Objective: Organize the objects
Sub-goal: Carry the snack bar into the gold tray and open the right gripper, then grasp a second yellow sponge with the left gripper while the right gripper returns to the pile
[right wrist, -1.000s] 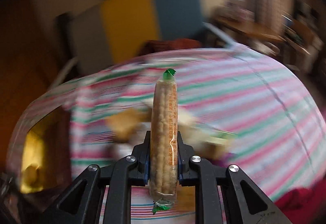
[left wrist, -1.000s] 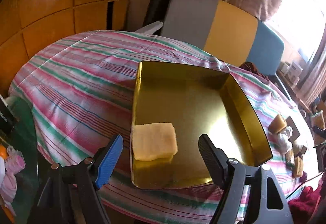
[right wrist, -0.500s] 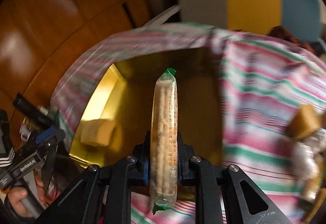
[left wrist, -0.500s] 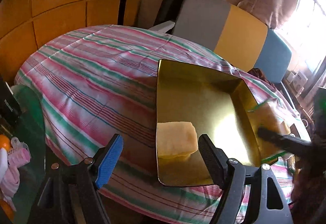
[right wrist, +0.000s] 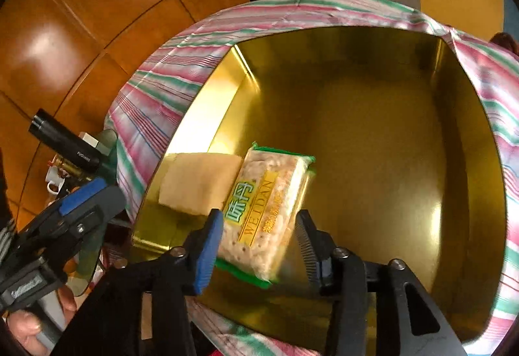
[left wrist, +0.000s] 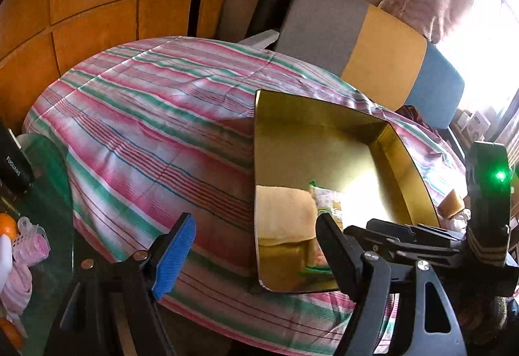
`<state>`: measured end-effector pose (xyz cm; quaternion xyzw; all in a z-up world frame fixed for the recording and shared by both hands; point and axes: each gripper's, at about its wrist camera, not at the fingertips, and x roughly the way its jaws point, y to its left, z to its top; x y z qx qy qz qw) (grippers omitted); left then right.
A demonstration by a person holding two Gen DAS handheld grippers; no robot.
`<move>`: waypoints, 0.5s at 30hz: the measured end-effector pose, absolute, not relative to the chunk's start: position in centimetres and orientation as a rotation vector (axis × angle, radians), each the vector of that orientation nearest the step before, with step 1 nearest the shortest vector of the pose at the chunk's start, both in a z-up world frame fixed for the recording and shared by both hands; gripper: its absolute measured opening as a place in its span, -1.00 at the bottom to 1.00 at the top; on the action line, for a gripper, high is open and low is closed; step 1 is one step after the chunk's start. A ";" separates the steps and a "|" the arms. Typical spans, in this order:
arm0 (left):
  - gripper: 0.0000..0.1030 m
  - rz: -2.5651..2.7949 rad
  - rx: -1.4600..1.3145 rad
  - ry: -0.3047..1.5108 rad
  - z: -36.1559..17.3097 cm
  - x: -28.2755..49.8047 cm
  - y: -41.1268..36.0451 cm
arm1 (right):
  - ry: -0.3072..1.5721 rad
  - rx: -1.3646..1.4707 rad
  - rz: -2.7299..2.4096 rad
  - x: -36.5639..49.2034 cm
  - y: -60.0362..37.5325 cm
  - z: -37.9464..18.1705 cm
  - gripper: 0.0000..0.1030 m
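Observation:
A gold metal tray (left wrist: 324, 135) (right wrist: 373, 116) lies on the striped tablecloth. A pale yellow block (left wrist: 282, 213) (right wrist: 198, 181) rests in its near left corner. My right gripper (right wrist: 259, 219) hangs over the tray with its jaws opening. A green-edged cracker packet (right wrist: 266, 203) (left wrist: 327, 197) sits tilted and blurred between them, beside the yellow block, and the pads do not press on it. My left gripper (left wrist: 256, 221) is open and holds nothing, at the table's near edge by the tray's left corner. A hand (right wrist: 19, 323) holds it.
A chair back (left wrist: 366, 41) in grey, yellow and blue stands behind the table. A glass side table (left wrist: 42, 194) at the left carries a black flask (left wrist: 13, 161), an orange and pink items. Small wrapped snacks (left wrist: 454, 203) lie right of the tray. Wooden panels line the wall.
My right gripper swung left over the tray and came down. Its jaws parted, and the packet turned from edge-on to face-up beside the yellow block. The left gripper stayed put.

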<state>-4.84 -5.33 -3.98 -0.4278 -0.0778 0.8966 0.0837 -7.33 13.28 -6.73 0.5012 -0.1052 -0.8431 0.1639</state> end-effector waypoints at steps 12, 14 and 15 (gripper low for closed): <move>0.49 2.536 -1.223 -0.115 -2.5 -5.0 -0.1 | -0.336 1.309 -2.638 -3.5 19.1 -2.8 0.68; 0.47 2.508 -1.205 -0.079 -2.1 -4.9 1.3 | -0.373 1.300 -2.678 -2.8 20.9 -2.3 0.76; 0.46 2.494 -1.199 -0.065 -1.9 -4.8 1.9 | -0.396 1.295 -2.701 -2.2 22.1 -2.1 0.81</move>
